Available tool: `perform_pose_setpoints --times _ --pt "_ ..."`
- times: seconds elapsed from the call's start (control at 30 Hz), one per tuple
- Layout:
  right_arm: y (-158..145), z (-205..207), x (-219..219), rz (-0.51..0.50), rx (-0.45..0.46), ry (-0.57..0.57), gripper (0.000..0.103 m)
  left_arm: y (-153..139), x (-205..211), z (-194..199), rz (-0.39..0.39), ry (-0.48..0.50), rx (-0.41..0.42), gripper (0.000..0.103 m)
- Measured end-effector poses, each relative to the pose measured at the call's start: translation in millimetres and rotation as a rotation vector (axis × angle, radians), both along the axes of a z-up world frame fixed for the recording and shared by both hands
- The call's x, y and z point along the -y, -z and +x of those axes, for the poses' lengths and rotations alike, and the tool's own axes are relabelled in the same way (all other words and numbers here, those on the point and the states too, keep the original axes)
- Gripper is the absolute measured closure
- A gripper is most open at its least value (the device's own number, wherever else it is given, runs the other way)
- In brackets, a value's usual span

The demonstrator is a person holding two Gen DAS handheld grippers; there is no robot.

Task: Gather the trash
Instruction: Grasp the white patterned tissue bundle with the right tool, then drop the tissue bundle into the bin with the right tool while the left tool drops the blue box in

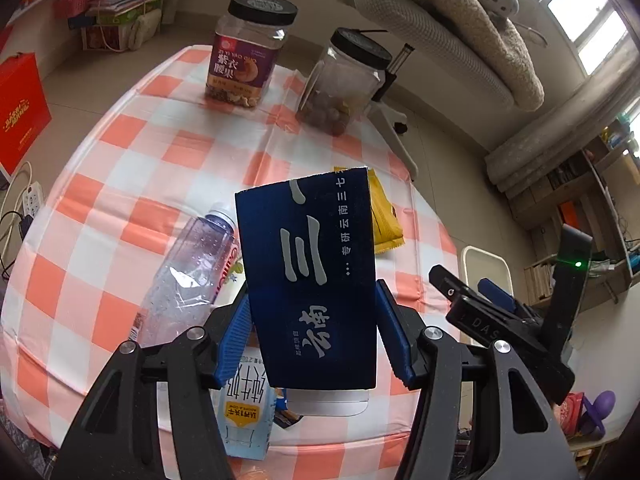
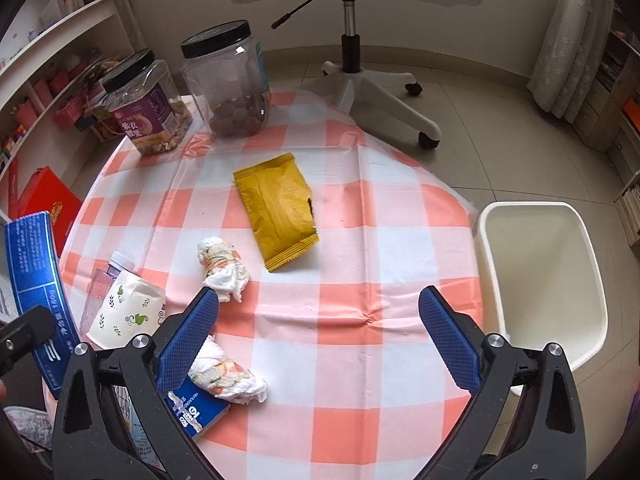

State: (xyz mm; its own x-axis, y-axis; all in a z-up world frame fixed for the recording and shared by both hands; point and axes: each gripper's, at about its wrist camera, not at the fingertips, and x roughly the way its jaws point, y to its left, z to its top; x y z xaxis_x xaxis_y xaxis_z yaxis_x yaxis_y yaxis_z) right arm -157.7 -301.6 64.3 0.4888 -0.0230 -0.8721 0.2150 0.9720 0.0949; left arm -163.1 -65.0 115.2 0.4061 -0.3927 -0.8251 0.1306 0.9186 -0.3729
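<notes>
My left gripper (image 1: 312, 332) is shut on a dark blue paper cup (image 1: 310, 276) with white characters, held above the checkered table (image 1: 132, 168); the cup also shows at the left edge of the right wrist view (image 2: 34, 280). My right gripper (image 2: 318, 320) is open and empty above the table's near part. On the table lie a yellow snack packet (image 2: 278, 210), two crumpled tissues (image 2: 222, 266) (image 2: 228, 376), an empty clear bottle (image 1: 186, 276), a milk carton (image 1: 244, 412) and a tissue pack (image 2: 128, 312). A white trash bin (image 2: 540, 276) stands on the floor right of the table.
Two black-lidded clear jars stand at the table's far side, one with nuts (image 2: 148, 104), one with round brown fruits (image 2: 228, 80). An office chair (image 2: 360, 72) stands beyond the table. Shelves line the left (image 2: 48, 64) and right walls. A red box (image 2: 44, 200) sits on the floor at left.
</notes>
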Motion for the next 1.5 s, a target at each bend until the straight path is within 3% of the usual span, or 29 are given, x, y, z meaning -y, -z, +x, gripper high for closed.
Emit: perform_pose_setpoints --times 0.13,0.47,0.57,0.63,0.67,0.8,1.2,1.5 --pt "18.2 26.9 -26.0 0.037 -0.037 -0.061 0.008 -8.7 -21.1 8.7 0.008 -0.056 0.035 0.045" --pt "61.6 63.3 -61.4 0.036 -0.123 -0.14 0.024 0.8 -48.1 23.7 0.027 -0.107 0.033 0.045" --pt "68.0 67.6 -61.9 0.059 -0.139 -0.151 0.038 2.6 -51.7 27.0 0.029 -0.119 0.032 0.045" --pt "72.2 69.5 -61.9 0.071 -0.152 -0.16 0.056 4.1 -52.5 27.8 0.034 -0.12 0.031 0.045" --pt "74.4 70.0 -62.4 0.077 -0.159 -0.162 0.07 5.1 -52.7 28.0 0.037 -0.12 0.03 0.045" --pt "65.7 66.2 -62.3 0.072 -0.123 -0.153 0.072 7.7 -53.3 29.0 0.063 -0.127 0.035 0.045" --pt "-15.9 37.3 -60.6 0.07 0.088 -0.139 0.072 4.5 -36.3 30.5 0.172 -0.136 0.115 0.045" --pt "-42.8 7.6 -48.2 0.045 0.169 -0.118 0.071 -0.5 -13.5 23.7 0.217 -0.115 0.19 0.045"
